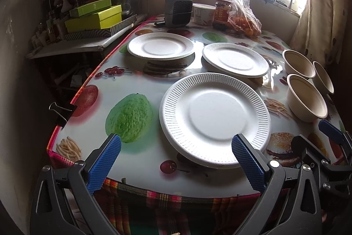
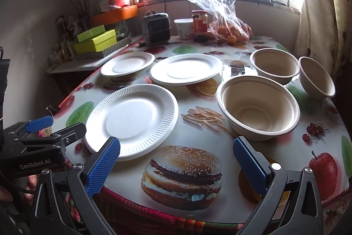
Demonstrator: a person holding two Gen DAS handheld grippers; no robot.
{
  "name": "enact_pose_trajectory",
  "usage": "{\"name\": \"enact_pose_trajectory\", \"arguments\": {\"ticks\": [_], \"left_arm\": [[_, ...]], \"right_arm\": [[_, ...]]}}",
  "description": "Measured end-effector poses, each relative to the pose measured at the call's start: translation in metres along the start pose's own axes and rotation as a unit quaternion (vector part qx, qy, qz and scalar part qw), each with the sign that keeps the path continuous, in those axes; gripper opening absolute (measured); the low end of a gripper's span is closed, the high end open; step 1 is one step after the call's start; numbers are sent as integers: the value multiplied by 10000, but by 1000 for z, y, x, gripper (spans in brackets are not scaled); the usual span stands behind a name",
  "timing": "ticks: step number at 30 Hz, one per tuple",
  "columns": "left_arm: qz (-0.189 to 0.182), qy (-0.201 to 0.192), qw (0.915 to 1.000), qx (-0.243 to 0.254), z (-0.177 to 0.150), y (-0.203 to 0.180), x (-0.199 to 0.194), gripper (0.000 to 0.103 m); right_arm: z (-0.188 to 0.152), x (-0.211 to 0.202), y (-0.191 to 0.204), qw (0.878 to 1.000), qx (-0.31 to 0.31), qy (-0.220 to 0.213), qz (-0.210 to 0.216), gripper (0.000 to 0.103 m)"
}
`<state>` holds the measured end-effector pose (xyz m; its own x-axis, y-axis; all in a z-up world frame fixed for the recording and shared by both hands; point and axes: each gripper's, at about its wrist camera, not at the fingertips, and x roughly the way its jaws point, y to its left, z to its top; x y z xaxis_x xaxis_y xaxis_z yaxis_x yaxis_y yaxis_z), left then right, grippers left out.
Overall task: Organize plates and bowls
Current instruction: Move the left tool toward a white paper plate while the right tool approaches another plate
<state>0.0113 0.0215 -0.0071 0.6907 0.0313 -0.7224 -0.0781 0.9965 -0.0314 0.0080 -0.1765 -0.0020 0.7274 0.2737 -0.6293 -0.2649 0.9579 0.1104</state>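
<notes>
My left tongs (image 1: pixel 176 158) hang wide open at the counter's (image 1: pixel 136 89) near edge, the nearest white plate (image 1: pixel 214 119) lying just ahead, its rim by the right pad. My right tongs (image 2: pixel 176 160) gape too, empty, with three tan bowls (image 2: pixel 258 106) resting ahead and rightward, beyond the burger print.
</notes>
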Motion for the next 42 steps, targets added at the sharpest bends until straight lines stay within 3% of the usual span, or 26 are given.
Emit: {"name": "enact_pose_trajectory", "arguments": {"ticks": [24, 42], "left_arm": [[40, -73, 9997, -210, 10, 23, 6, 101], [-196, 194, 9994, -186, 17, 29, 25, 101]], "right_arm": [[10, 14, 2, 9997, -173, -7, 165, 103], [15, 32, 2, 9995, -225, 113, 199, 97]]}}
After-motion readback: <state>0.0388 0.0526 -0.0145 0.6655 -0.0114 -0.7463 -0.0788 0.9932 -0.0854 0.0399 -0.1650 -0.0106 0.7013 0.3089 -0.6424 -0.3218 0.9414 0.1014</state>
